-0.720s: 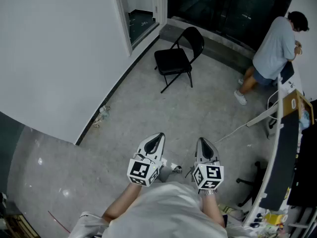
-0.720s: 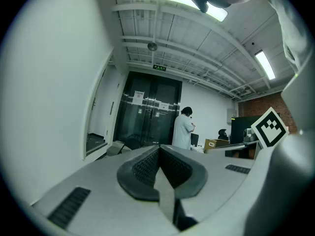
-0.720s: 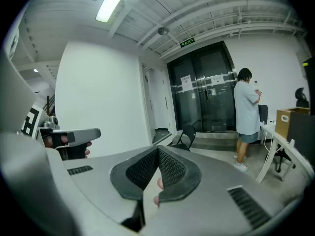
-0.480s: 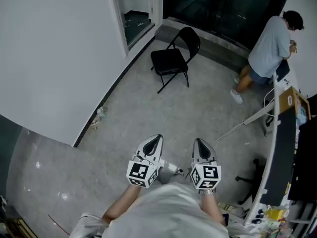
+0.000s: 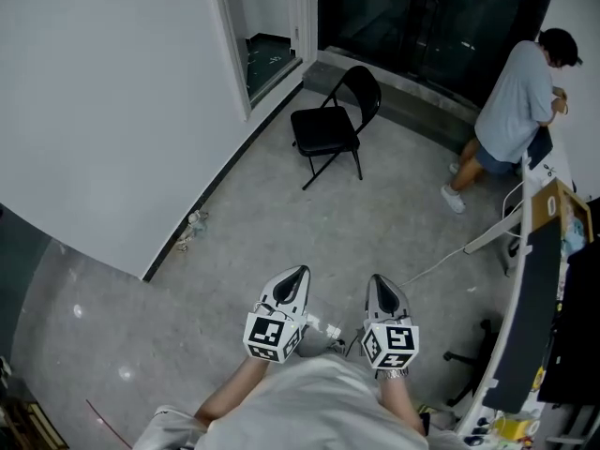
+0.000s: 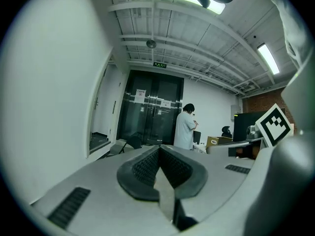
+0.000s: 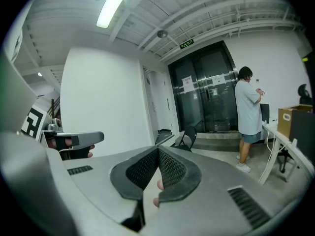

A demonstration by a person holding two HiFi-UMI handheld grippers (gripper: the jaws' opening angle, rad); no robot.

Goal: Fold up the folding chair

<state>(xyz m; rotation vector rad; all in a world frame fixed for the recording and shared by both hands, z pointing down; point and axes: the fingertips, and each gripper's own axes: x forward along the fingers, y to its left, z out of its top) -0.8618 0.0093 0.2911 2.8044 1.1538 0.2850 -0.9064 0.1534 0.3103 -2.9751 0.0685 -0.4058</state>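
A black folding chair [image 5: 333,125] stands unfolded on the grey floor, far ahead near the dark glass doors. It shows small in the right gripper view [image 7: 187,138] and as a dark shape low in the left gripper view [image 6: 132,142]. My left gripper [image 5: 293,276] and right gripper [image 5: 381,283] are held side by side close to my body, well short of the chair. Both are shut with nothing between their jaws, the dark ribbed pads [image 6: 147,165] [image 7: 166,167] meeting.
A person [image 5: 516,111] in a light shirt stands at the far right by a long desk [image 5: 536,279] with a cardboard box [image 5: 553,198]. A white wall [image 5: 103,101] runs along the left. A white cable [image 5: 439,256] lies on the floor.
The head view has shifted slightly, so the chair and person sit a little differently in frame. Both grippers stay shut and side by side, a touch lower in the picture.
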